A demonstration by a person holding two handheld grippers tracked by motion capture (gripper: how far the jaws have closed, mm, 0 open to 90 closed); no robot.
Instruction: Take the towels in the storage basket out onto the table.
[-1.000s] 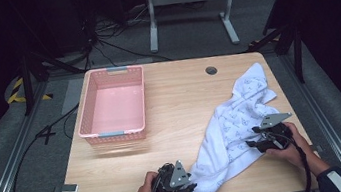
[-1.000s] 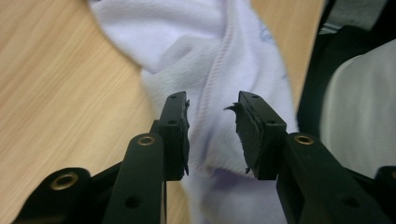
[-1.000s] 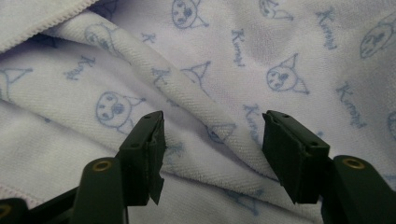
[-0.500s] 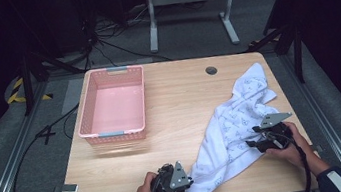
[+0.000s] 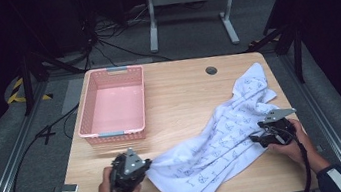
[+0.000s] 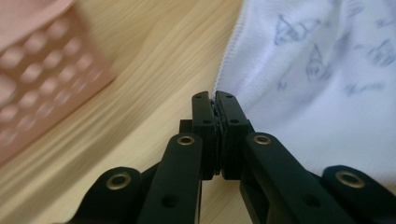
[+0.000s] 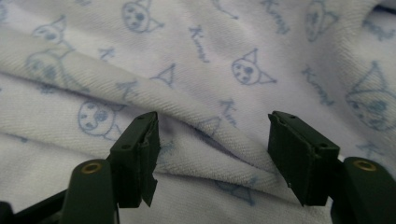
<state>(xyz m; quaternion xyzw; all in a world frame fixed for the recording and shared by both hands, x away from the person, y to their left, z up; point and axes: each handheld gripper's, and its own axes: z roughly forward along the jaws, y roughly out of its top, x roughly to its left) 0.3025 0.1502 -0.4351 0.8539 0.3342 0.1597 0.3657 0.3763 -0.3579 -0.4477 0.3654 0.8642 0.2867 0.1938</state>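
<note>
**Left claw has the towel's edge and has dragged it out; right claw is letting go**

The biggest change is in the towel itself. A second ago its near end lay bunched close to your body; now it is drawn out toward the left along the near side of the table, lying as a long diagonal band from your left gripper up to the far right corner. Your left hand has carried that end leftward, so the cloth now spans the space between the two claws.

Next, the left gripper: its jaws have just been closing and now stand pressed together on the stitched hem of the towel, with cloth pinched between the pads. The rest of the towel fans away ahead and to the right of that claw; the pink basket sits beyond it, on its left, empty.

Smallest, the right gripper: it has hardly moved, but its jaws have just been opening. In the right gripper view they stand well apart with a raised fold of the printed cloth running between them, and the pads do not press on it.

I judge that you now hold one edge only. The towel looks spread enough to begin folding or gathering it, but the right claw needs a fresh grip first.
</note>
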